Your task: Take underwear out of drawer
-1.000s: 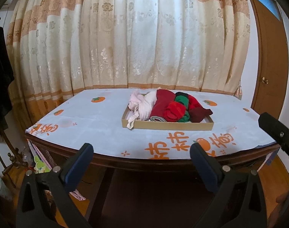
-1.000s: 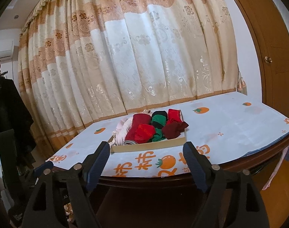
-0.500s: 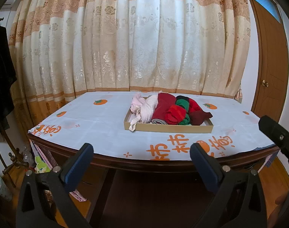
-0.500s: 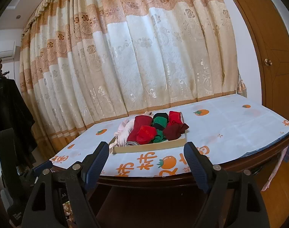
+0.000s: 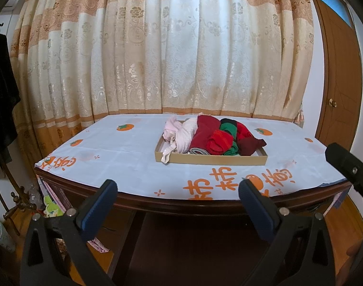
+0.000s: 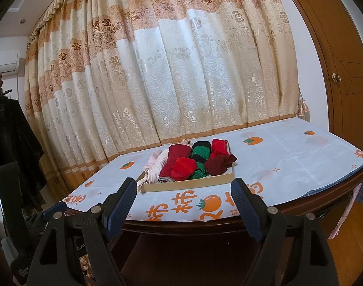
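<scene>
A shallow cardboard drawer [image 5: 210,160] [image 6: 188,183] sits on the table [image 5: 124,152] [image 6: 288,157], back from its front edge. Folded underwear fills it: a pink piece [image 5: 179,133] at the left, then dark red [image 5: 203,133], bright red [image 6: 182,168], green [image 6: 200,151] and maroon [image 6: 219,164]. My left gripper [image 5: 178,190] hangs open and empty before the table's front edge, well short of the drawer. My right gripper [image 6: 184,188] is likewise open and empty, on the near side of the table. Its black body [image 5: 346,164] shows at the right of the left wrist view.
The table wears a white cloth with orange fruit prints. A patterned curtain [image 5: 181,59] hangs right behind it. A wooden door [image 6: 343,71] stands at the right, dark clothes [image 6: 12,143] hang at the left, and small clutter [image 5: 50,208] lies on the floor by the table's left leg.
</scene>
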Demonstrator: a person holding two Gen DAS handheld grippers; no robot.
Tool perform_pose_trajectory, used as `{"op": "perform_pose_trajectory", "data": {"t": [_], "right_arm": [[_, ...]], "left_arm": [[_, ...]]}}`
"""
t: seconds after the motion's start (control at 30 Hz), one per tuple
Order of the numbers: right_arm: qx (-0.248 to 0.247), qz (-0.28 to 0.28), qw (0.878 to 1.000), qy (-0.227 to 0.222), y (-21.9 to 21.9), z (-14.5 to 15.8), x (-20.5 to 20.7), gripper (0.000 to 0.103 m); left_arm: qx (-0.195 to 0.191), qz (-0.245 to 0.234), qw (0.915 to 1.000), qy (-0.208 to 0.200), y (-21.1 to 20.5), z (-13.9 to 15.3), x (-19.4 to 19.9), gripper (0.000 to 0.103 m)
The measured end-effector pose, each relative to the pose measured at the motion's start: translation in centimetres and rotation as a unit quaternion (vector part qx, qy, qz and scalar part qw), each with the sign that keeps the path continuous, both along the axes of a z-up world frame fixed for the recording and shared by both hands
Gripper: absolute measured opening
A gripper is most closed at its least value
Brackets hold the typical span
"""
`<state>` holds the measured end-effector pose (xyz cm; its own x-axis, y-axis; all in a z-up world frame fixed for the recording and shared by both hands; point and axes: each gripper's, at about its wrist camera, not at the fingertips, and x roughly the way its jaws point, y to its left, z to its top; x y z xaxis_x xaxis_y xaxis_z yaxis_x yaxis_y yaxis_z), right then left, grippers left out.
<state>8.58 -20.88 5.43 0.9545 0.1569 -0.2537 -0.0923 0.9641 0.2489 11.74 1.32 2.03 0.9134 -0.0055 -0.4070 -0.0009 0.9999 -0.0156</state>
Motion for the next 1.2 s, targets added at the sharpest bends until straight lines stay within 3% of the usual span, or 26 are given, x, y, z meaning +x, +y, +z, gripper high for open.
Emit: {"op": "perform_pose_trajectory", "data": {"t": [0.9,1.2], "right_arm": [[0.003,0.001,1.000,0.002,-0.06,-0.27,0.07,0.083],[0.002,-0.001,1.000,0.005,-0.33,-0.48,0.35,0.083]], "left_arm": [[0.002,0.002,1.0000,0.004,-0.08,-0.37,0.20,0.103],[0.013,0.006,0.9996,-0.024,0.22,-0.03,0.31,0.103]]}}
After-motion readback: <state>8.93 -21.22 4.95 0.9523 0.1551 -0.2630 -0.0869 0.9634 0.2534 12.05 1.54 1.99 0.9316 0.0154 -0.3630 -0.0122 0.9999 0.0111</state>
